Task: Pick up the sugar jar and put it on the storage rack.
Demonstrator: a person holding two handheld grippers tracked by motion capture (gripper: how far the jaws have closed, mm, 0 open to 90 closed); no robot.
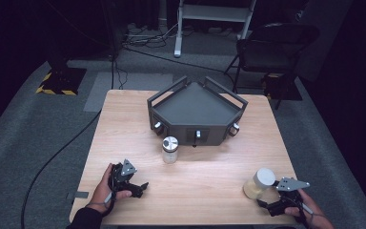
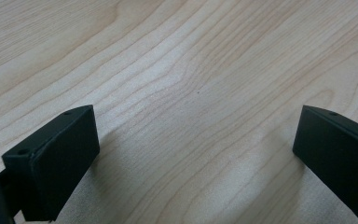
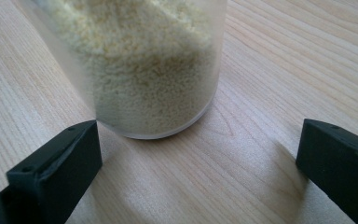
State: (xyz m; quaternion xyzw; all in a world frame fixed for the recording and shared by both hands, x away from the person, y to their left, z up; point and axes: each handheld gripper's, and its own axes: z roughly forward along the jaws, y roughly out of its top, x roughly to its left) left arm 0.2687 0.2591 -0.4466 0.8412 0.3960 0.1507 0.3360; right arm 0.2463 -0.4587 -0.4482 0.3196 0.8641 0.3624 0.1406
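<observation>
Your right gripper has its jaws wide open just before the jar of grains near the desk corner, so a crooked push could tip it, while your left gripper rests open.

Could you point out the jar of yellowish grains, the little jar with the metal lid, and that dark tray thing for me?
jar of yellowish grains (image 1: 258, 185): high view, on its grain-filled side below the white lid.
small jar with the metal lid (image 1: 170, 143): high view, on its shiny lid.
dark tray (image 1: 171, 128): high view, on its front wall.
</observation>
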